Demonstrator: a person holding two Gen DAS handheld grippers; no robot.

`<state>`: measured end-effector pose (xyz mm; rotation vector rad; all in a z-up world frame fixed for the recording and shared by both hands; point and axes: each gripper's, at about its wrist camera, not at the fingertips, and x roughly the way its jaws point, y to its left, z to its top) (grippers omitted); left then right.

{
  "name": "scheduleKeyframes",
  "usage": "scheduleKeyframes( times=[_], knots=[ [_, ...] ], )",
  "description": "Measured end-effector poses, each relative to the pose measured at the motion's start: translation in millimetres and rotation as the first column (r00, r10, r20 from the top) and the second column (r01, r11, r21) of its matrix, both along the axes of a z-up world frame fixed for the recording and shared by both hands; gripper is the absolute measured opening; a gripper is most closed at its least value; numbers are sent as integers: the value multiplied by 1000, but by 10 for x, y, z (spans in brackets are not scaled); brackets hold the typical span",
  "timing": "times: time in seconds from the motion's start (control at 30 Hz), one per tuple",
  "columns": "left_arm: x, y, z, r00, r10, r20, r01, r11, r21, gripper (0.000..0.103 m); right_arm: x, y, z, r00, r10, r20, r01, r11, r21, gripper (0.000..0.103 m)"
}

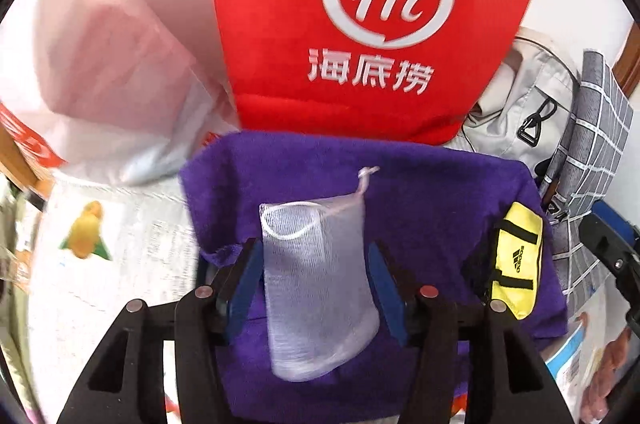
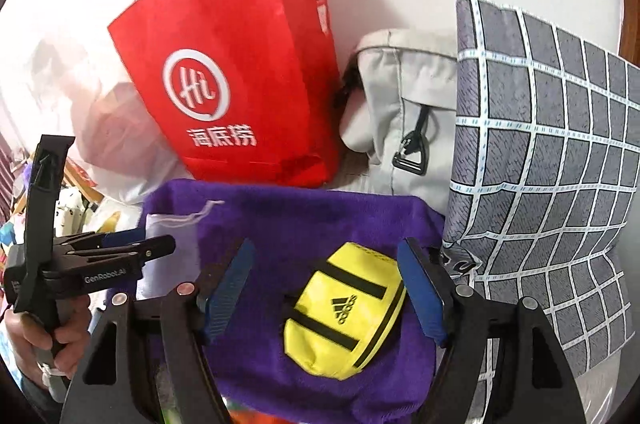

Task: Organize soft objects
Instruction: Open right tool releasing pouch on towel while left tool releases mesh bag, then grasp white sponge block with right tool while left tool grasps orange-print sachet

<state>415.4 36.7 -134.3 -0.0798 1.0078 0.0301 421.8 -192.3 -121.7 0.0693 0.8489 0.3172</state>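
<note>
Mesh pouch (image 1: pixel 316 280) lies lengthwise between the parted, non-gripping pads of the left gripper (image 1: pixel 316 288) on the purple towel (image 1: pixel 420 183); the right gripper (image 2: pixel 324 288) (also wide) straddles the yellow pouch (image 2: pixel 344 308), angled diagonally.

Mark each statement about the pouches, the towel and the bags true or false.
1. The yellow pouch lies on the purple towel. True.
2. The white mesh pouch sits inside the red paper bag. False: it lies on the towel.
3. The right hand-held gripper is clamped on the yellow pouch. False: its jaws stand open around it.
4. A grey checked cushion stands right of the towel. True.
</note>
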Motion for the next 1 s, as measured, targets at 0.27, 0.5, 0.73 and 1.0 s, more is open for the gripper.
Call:
scheduleKeyframes(
  times=[0.27,0.5,0.73,1.0],
  knots=[
    [-469,36,349,997,-6,80,6,1000,-1,53,-403,51,273,996,-26,84,28,999,-27,74],
    [-1018,65,486,995,-19,98,25,998,-55,53,-998,27,230,1000,7,24,-6,999,-46,74],
    [-1512,66,435,997,-15,80,20,998,-65,62,-1744,-22,25,998,26,-56,-26,1000,5,74],
    [-2033,157,365,998,14,67,-10,998,-67,64,-2391,143,-84,994,103,-27,-104,994,-26,74]
  ],
)
